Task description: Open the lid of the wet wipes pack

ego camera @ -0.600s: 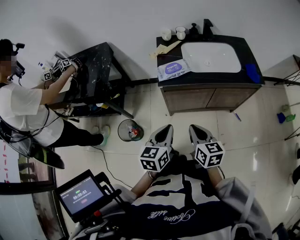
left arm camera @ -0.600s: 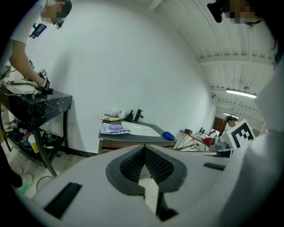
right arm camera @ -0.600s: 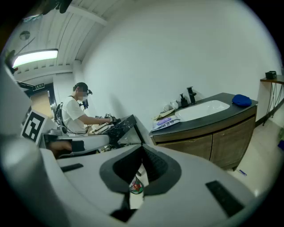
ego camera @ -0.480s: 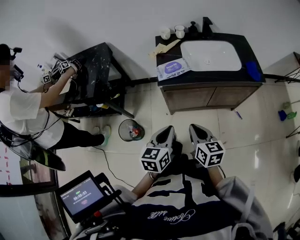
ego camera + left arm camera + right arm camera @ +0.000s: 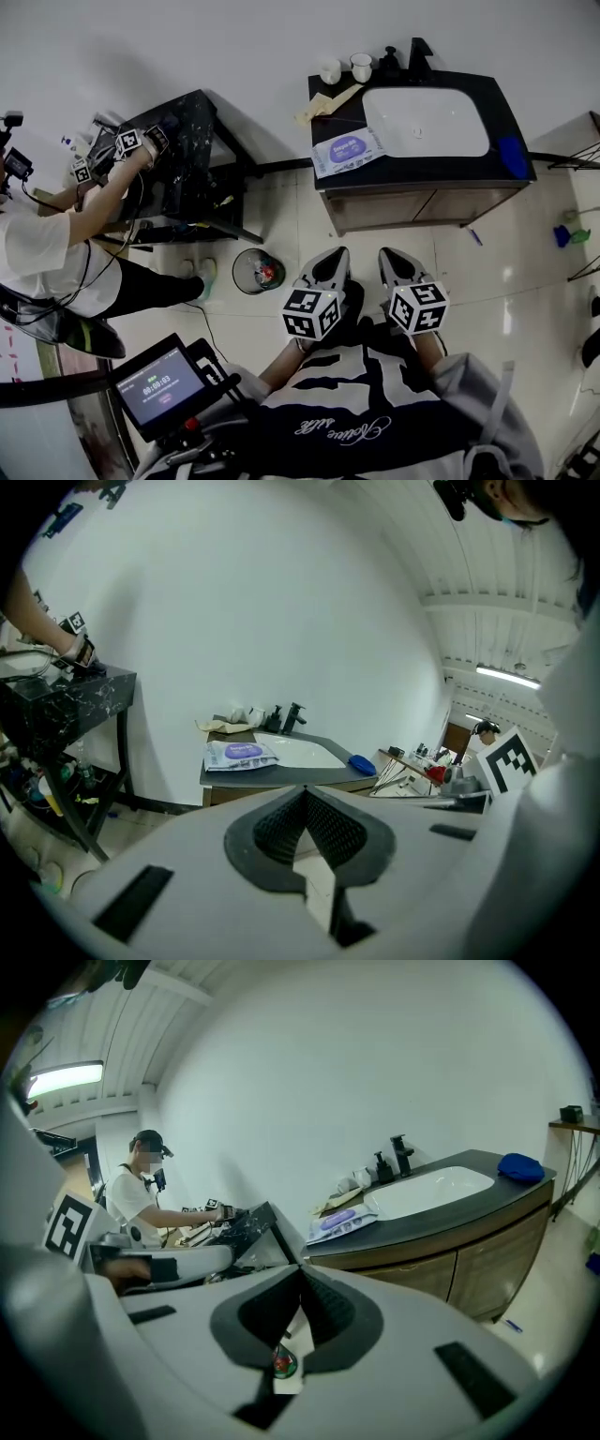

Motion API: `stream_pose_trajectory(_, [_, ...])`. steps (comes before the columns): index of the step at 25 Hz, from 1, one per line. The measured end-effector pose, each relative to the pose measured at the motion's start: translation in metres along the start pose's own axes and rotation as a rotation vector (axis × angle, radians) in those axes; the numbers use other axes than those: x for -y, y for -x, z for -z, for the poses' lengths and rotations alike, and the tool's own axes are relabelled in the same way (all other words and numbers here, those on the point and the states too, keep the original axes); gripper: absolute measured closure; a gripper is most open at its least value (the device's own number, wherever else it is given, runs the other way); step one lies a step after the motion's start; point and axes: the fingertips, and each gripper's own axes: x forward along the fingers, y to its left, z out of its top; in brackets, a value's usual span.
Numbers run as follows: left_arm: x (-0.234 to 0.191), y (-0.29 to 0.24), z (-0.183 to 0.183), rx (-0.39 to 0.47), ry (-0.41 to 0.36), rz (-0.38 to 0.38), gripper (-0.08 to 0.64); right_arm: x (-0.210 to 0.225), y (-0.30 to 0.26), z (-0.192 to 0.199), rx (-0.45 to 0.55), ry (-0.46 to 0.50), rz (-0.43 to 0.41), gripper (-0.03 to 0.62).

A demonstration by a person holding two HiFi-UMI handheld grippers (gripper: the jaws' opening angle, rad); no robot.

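Observation:
The wet wipes pack (image 5: 347, 152) is a flat white pouch with a purple label. It lies on the dark vanity counter (image 5: 412, 167), left of the white sink (image 5: 427, 122), with its lid down. It also shows in the left gripper view as the pack (image 5: 239, 754) and in the right gripper view as the pack (image 5: 342, 1222). My left gripper (image 5: 328, 259) and right gripper (image 5: 395, 258) hang side by side over the floor, well short of the vanity. The left gripper (image 5: 302, 793) and right gripper (image 5: 300, 1273) are both shut, tips touching, and hold nothing.
Two cups (image 5: 331, 69), a soap bottle and a black faucet (image 5: 418, 52) stand at the back of the counter. A blue cloth (image 5: 514, 156) lies at its right end. A trash bin (image 5: 257, 271) stands on the floor. Another person (image 5: 56, 253) works at a black marble table (image 5: 183, 141).
My grippers stay where they were. The view has shifted slightly, and the person at the left has moved further toward the frame's edge.

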Motion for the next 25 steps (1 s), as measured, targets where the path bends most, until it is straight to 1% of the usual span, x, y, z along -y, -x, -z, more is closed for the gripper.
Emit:
stream_pose_trajectory(7, [-0.045,-0.049,-0.046,-0.017,-0.059,0.059,0.561,0.006,-0.072,-0.051,0.026,-0.001,0.027,0.592])
stream_pose_trajectory(11, [-0.066,-0.071,-0.063,-0.032,-0.066,0.102,0.561,0.005,-0.101,-0.076,0.038,0.008,0.051,0.592])
stream_pose_trajectory(15, [-0.084,-0.092,-0.073,-0.041,-0.055,0.131,0.561,0.012,-0.115,-0.088,0.041,0.007,0.096,0.592])
stream_pose_trajectory(18, [-0.096,-0.108,-0.074,-0.059,-0.028,0.141,0.561,0.022,-0.124,-0.092,0.026,0.004,0.125,0.592])
stream_pose_trajectory(22, [-0.111,-0.131,-0.069,-0.081,0.021,0.132,0.561,0.037,-0.139,-0.097,0.014,-0.003,0.133,0.592])
stream_pose_trajectory(25, [-0.116,-0.132,-0.067,-0.093,0.043,0.126,0.561,0.035,-0.140,-0.101,0.012,0.006,0.128,0.592])
